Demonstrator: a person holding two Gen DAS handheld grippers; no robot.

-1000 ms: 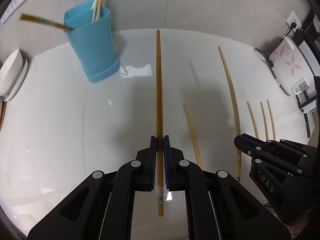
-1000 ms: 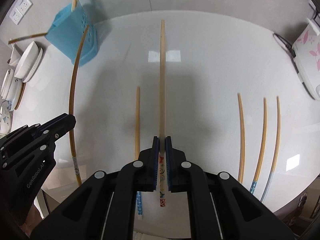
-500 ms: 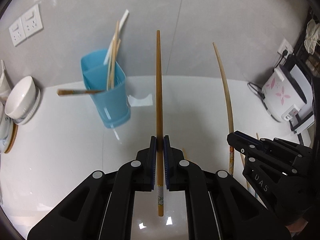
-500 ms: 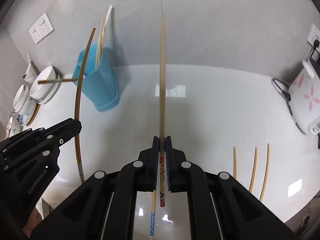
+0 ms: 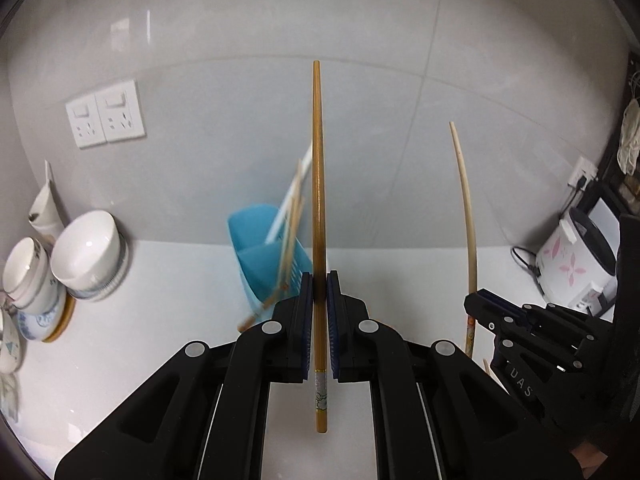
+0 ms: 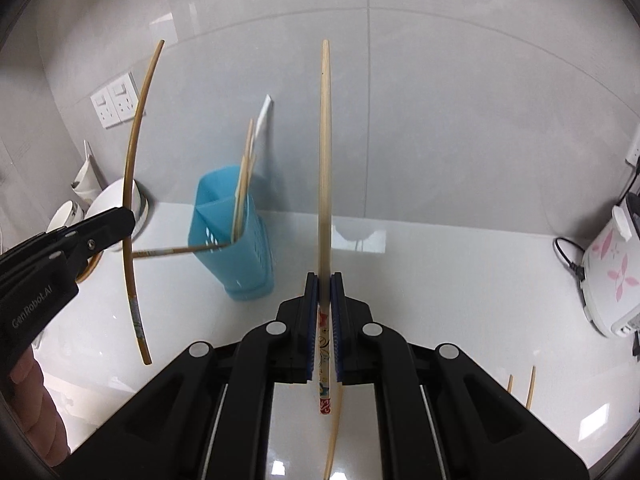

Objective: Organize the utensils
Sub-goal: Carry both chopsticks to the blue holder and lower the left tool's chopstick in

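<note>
Left wrist: chopstick (image 5: pixel 318 184) now lifted off counter (image 5: pixel 160 300).

The holder (image 6: pixel 234 240) stands on the surface (image 6: pixel 460 280) near the wall (image 6: pixel 440 120), with several chopsticks (image 6: pixel 244 184) in it. Bowls (image 5: pixel 86 254) sit to its left, sockets (image 5: pixel 106 114) above them. A cooker (image 6: pixel 612 272) stands far right. 2 chopsticks (image 6: pixel 530 388) lie on the surface's near right part.
</note>
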